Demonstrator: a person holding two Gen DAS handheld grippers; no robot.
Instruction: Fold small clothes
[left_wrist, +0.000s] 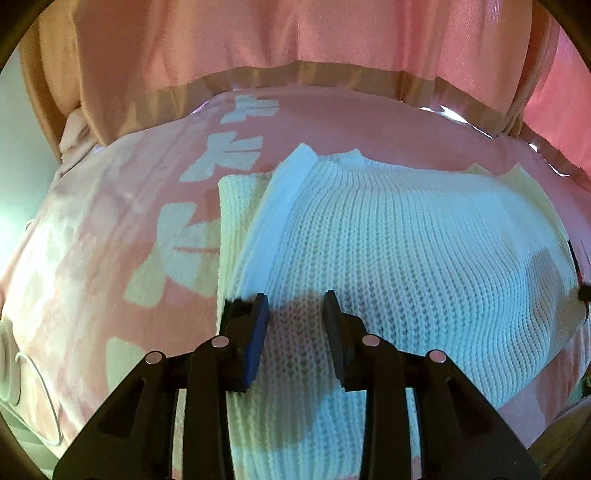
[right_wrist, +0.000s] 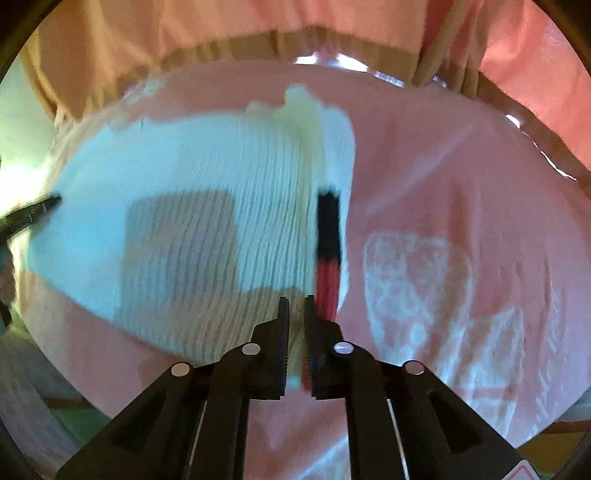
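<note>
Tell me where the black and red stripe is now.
In the right wrist view, the black and red stripe runs along the right edge of the white knit garment, just beyond the right gripper.

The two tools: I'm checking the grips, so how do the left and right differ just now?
The left tool stands with its jaws apart over the white knit sweater, nothing pinched; the right tool has its jaws nearly together. The left sits over the sweater's body; the right sits at its edge by the black-and-red stripe. Both point down at the sweater on the pink blanket.
</note>
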